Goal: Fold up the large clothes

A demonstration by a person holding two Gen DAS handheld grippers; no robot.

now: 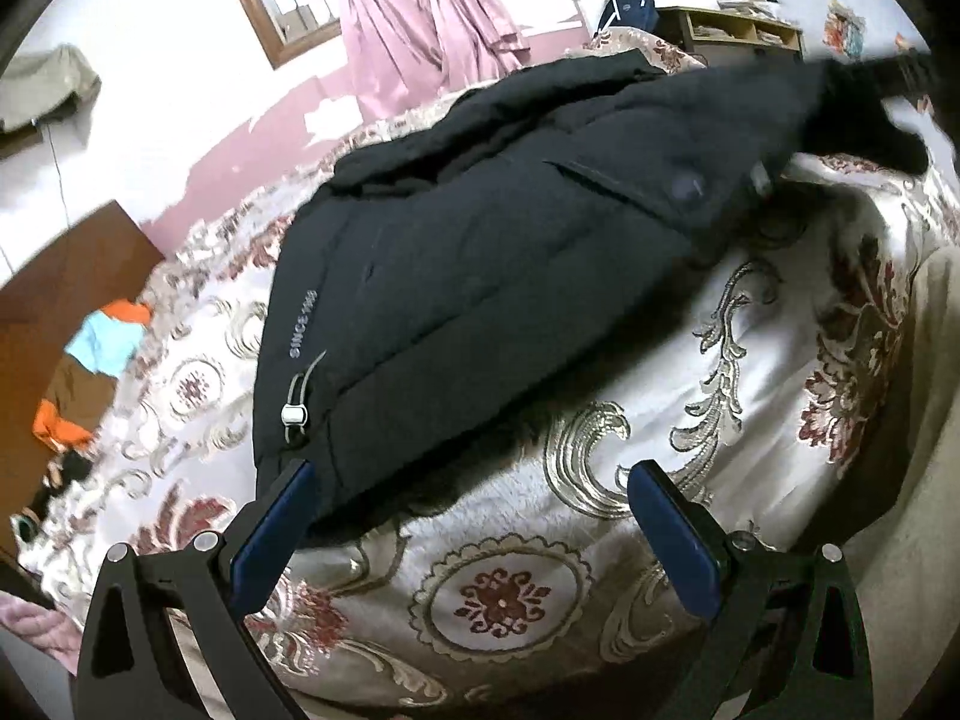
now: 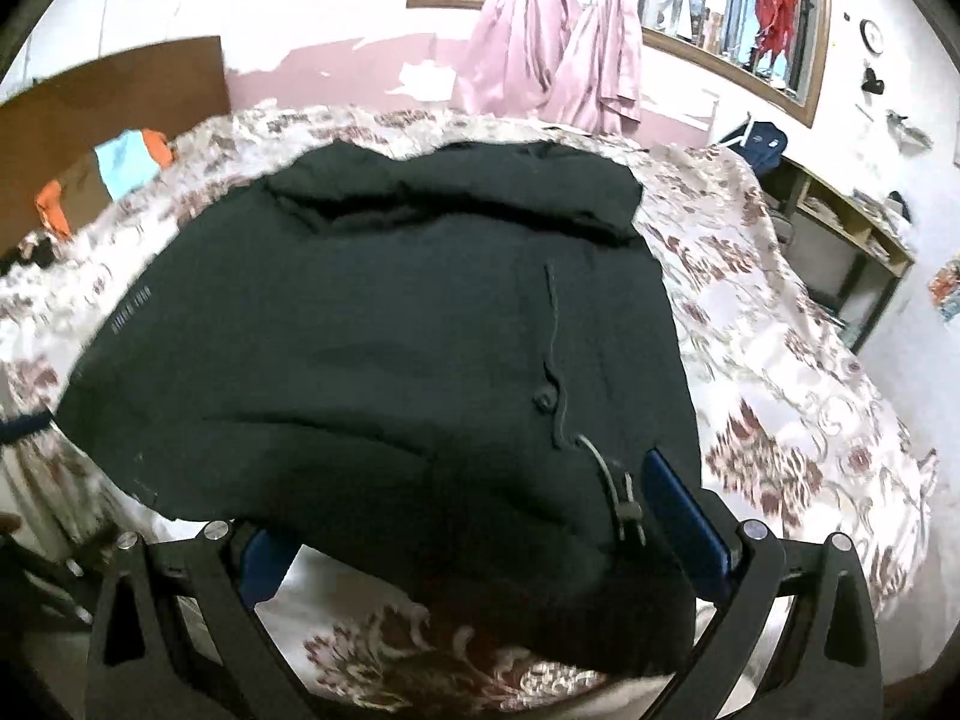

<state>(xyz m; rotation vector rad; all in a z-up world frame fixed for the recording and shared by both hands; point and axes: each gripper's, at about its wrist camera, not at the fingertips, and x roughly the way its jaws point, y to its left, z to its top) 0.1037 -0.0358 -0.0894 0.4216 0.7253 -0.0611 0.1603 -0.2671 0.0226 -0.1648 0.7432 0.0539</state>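
We see a dark padded jacket (image 1: 480, 252) lying across a bed (image 1: 750, 360) covered in a cream spread with red and gold floral patterns. Our left gripper (image 1: 474, 525) is spread wide, its left blue pad touching the jacket's near corner by a drawcord toggle (image 1: 294, 415). Our right gripper (image 2: 474, 516) is also spread, with the jacket's hem bunched between its fingers. Pink curtains (image 2: 558, 48) hang at a window beyond the bed.
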